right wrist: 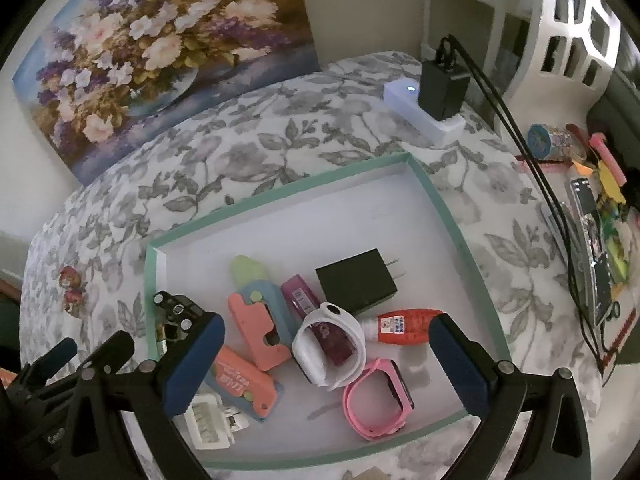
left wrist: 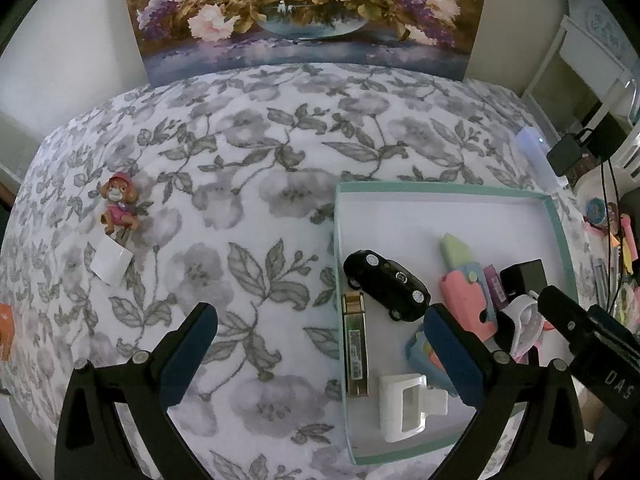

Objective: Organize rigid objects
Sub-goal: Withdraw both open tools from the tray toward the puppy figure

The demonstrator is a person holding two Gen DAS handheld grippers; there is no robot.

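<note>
We hold the left gripper (left wrist: 320, 354) with jaws spread wide and empty, straddling the left wall of the tray (left wrist: 440, 189). The right gripper (right wrist: 326, 356) also gapes, nothing pinched, hanging over the white watch (right wrist: 330, 350) in the tray. Already in the tray lie a black car (left wrist: 386, 284), a gold bar (left wrist: 355, 346), a white clip (left wrist: 406, 406), a pink watch (right wrist: 378, 400), a black charger (right wrist: 356, 280) and other small pieces. Two items sit well apart on the far left of the cloth: a dog figurine (left wrist: 118, 210) and, just beside it, a white roll (left wrist: 111, 261). We judge the next step is fetching these; approach the figurine from above and close across its body. The surface wears a grey floral cloth (left wrist: 248, 200). A flower painting (left wrist: 308, 12) leans on the wall behind; a white power block (right wrist: 424, 114) sits on the right.
</note>
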